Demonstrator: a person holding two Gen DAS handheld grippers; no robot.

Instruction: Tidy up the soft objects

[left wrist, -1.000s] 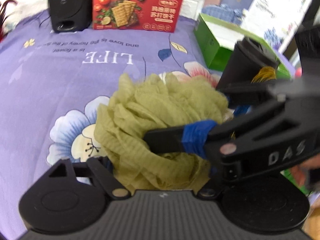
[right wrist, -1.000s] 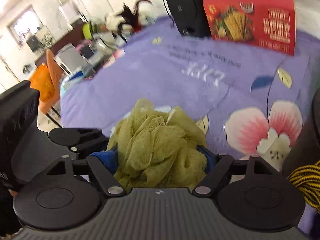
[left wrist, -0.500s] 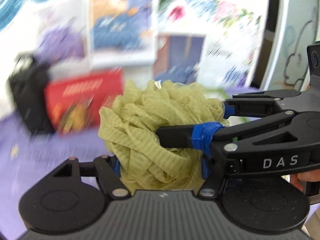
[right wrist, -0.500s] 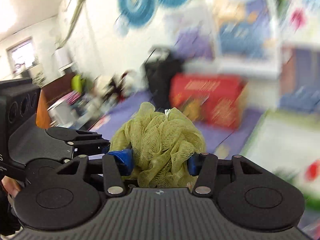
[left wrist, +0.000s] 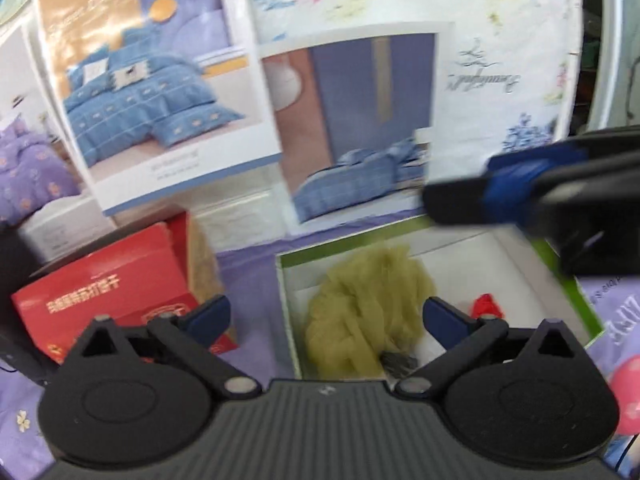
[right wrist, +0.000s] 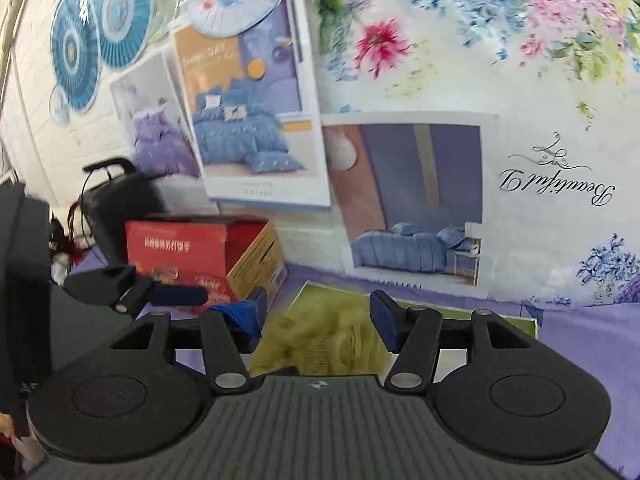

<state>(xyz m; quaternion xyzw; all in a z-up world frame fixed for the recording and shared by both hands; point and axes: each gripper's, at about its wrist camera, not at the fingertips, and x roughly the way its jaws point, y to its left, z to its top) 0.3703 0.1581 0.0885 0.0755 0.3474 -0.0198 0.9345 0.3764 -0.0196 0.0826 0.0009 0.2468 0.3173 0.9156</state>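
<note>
The olive-green mesh bath sponge (left wrist: 360, 300) lies loose inside the green box with a white lining (left wrist: 500, 256). My left gripper (left wrist: 326, 312) hovers above it, its jaws opening wide and touching nothing. In the right wrist view the sponge (right wrist: 320, 344) is a blur below my right gripper (right wrist: 318, 312), whose jaws are opening too, with the pads clear of the mesh. One right finger (left wrist: 480, 196) crosses the upper right of the left wrist view. One left finger (right wrist: 176, 296) shows at the left of the right wrist view.
A small red item (left wrist: 486, 306) and a dark grey piece (left wrist: 396, 360) also lie in the box. A red cracker box (left wrist: 100, 292) stands just left of it on the purple floral cloth (left wrist: 248, 280). A black speaker (right wrist: 116, 200) sits behind; bedding posters cover the wall.
Both grippers lifted the sponge off the cloth and swung it over the green box. Both then opened, and the sponge dropped into the box.
</note>
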